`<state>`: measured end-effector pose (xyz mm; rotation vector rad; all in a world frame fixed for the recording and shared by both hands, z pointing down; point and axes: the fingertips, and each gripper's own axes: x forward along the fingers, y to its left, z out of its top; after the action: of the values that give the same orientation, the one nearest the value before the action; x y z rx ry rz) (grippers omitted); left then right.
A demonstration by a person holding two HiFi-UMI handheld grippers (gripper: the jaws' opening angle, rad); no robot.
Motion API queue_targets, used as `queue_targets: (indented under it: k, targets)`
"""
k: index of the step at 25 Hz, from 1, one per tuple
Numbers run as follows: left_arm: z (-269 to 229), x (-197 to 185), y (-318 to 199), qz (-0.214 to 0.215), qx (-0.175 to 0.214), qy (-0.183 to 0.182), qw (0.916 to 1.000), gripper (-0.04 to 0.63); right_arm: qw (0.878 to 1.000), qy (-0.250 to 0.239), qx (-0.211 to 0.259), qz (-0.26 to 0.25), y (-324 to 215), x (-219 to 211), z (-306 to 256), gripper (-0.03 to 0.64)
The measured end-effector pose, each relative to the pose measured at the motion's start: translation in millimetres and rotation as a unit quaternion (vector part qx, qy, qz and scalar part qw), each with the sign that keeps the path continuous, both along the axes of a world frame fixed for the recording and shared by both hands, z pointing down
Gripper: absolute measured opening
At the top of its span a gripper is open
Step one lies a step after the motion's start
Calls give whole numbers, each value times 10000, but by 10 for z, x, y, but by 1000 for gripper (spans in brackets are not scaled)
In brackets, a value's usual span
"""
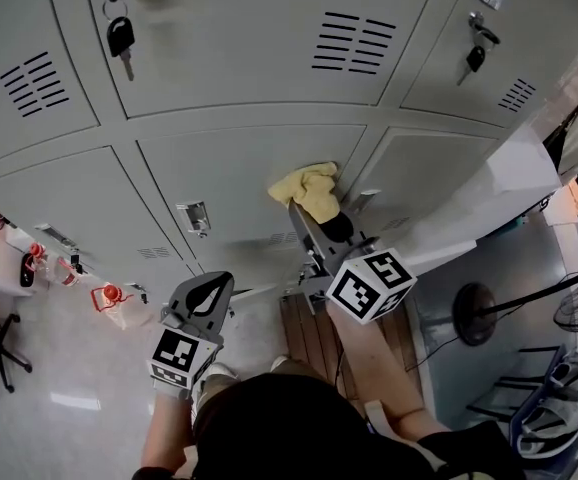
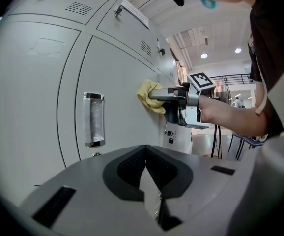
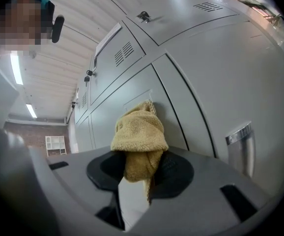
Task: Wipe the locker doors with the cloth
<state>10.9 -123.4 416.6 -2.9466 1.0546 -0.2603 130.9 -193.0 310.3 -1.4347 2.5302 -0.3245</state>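
Observation:
A yellow fleecy cloth (image 1: 309,190) is pressed against a grey locker door (image 1: 239,173) in the middle row. My right gripper (image 1: 314,213) is shut on the cloth (image 3: 138,136), which bulges out past the jaws and touches the door (image 3: 147,100). From the left gripper view the cloth (image 2: 149,96) and the right gripper (image 2: 169,96) show at the door's right edge. My left gripper (image 1: 204,298) hangs lower and to the left, away from the lockers, with its jaws shut on nothing (image 2: 144,163).
Keys (image 1: 121,38) hang in the upper locker locks. A chrome handle (image 1: 194,216) sits on the door left of the cloth. Bags (image 1: 109,303) lie on the floor at left; a fan stand (image 1: 474,313) and sandals (image 1: 554,413) lie at right.

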Motion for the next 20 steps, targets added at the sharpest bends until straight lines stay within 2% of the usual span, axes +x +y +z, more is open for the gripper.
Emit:
queue_targets:
  k: [20]
  targets:
    - [76,-753,51,-699,-129,26,9975,8,9963,110,-66,-846,-69,-1035,78,130]
